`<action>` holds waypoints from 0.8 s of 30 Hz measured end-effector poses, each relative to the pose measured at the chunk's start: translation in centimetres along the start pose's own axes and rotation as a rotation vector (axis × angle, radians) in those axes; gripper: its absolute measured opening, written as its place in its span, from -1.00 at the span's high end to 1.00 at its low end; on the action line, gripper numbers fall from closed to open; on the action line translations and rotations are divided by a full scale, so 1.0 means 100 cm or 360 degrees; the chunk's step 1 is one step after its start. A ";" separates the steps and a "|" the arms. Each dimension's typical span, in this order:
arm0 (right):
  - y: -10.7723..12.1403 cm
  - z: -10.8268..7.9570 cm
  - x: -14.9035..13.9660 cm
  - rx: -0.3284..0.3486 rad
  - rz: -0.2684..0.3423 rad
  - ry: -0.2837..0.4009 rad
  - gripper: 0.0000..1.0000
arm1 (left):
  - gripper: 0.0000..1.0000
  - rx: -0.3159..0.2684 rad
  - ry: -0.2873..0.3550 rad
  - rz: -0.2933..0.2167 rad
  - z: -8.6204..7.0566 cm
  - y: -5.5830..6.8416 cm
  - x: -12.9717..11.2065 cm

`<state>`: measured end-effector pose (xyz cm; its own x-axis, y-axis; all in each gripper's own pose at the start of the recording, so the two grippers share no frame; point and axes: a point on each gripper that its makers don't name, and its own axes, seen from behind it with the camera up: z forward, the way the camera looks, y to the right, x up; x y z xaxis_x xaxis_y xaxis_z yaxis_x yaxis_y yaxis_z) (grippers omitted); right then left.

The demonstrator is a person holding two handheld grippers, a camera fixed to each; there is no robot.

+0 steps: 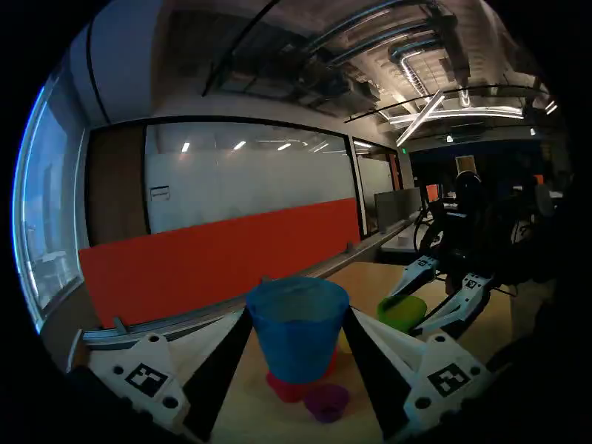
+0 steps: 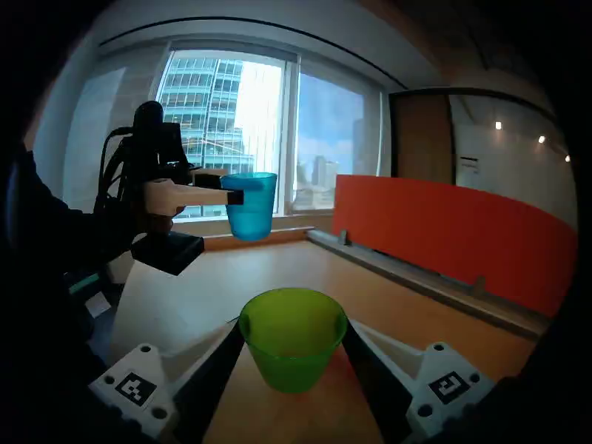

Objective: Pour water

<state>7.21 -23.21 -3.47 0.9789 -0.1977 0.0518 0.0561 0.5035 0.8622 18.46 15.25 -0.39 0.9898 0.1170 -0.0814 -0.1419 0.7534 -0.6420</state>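
A translucent blue cup (image 1: 297,344) stands upright between the fingers of my left gripper (image 1: 298,317), which is shut on it and holds it above the table. My right gripper (image 2: 294,329) is shut on a green cup (image 2: 294,359), also upright and just above the wooden table (image 2: 311,274). In the right gripper view, the left gripper (image 2: 234,197) holds the blue cup (image 2: 250,207) high at the left, in a hand with a dark sleeve. In the left gripper view, the right gripper (image 1: 428,302) holds the green cup (image 1: 402,311) at the right. Whether either cup holds water is unclear.
A red cup (image 1: 292,388) and a purple cup (image 1: 327,402) sit on the table under the blue cup, with something yellow (image 1: 345,345) behind. An orange partition (image 2: 459,222) runs along the table's far edge. Large windows (image 2: 244,118) lie beyond.
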 end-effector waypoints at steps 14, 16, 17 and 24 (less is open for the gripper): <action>-0.011 0.022 0.000 0.0117 0.0015 -0.0007 -0.85 | -0.71 0.0052 0.0019 0.0221 -0.003 -0.008 0.019; -0.013 0.025 0.000 0.0130 0.0016 -0.0006 -0.85 | -0.71 0.0055 0.0022 0.0254 -0.003 -0.007 0.022; -0.013 0.026 0.000 0.0135 0.0016 -0.0006 -0.85 | -0.71 0.0057 0.0024 0.0270 -0.002 -0.007 0.023; -0.020 0.034 -0.004 0.0194 0.0032 -0.0016 -0.85 | -0.72 0.0075 0.0033 0.0371 -0.002 -0.004 0.031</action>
<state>6.00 -26.99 -3.53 0.9775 -0.1977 0.0741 0.0118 0.4015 0.9158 21.64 15.18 -0.53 0.9301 0.2787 -0.2393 -0.3669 0.7368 -0.5679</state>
